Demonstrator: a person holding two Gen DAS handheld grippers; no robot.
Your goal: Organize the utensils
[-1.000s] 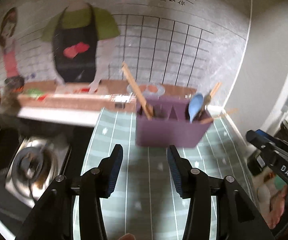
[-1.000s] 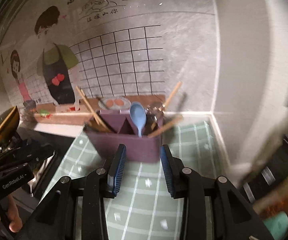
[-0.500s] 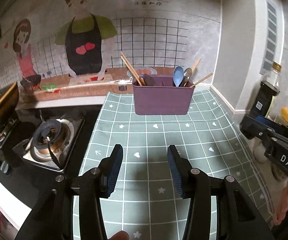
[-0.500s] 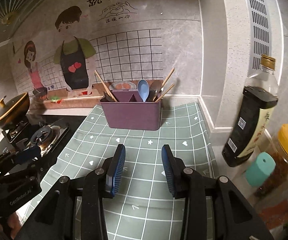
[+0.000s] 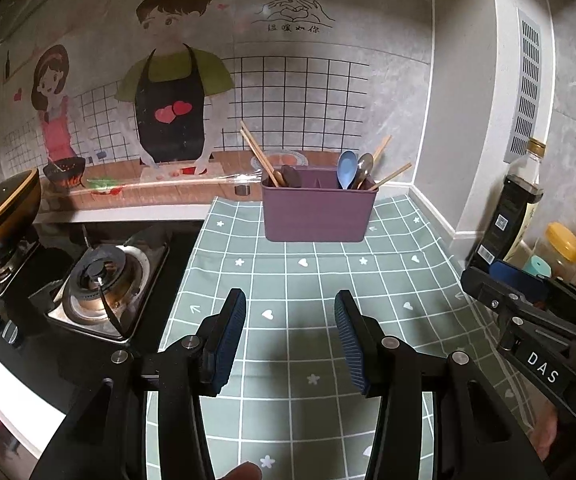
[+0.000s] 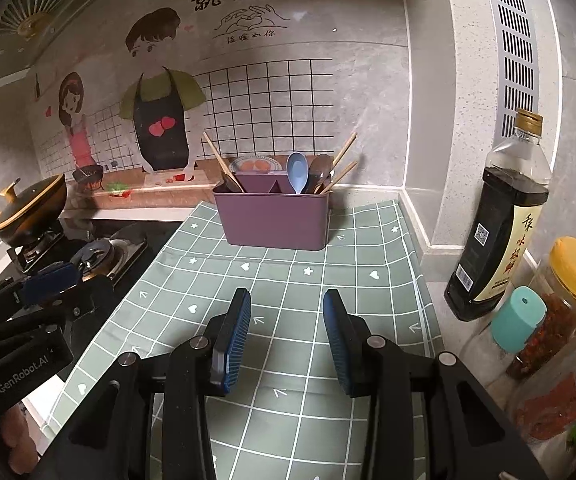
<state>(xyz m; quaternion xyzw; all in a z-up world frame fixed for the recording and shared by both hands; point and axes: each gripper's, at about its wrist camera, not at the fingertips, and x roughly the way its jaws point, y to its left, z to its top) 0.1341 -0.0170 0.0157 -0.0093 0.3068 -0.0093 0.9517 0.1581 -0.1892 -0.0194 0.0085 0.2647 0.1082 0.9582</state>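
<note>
Purple plastic forms the rectangular utensil caddy (image 5: 315, 211), which is set at the far end of the bench, on a green checked mat (image 5: 327, 288) near the tiled wall. Wooden chopsticks (image 5: 259, 157) are leaned in its left compartment, and a pale blue spoon (image 5: 345, 169), a dark metal spoon (image 5: 363, 168) and further chopsticks are stood in its right. The left tongs (image 5: 289, 338) are held open and empty above the mat, well apart from the caddy. The right tongs (image 6: 286, 334) are likewise parted with nothing between them. A gas burner (image 5: 102, 280) is seen left of the mat, a dark sauce bottle (image 6: 501, 224) at the right.
</note>
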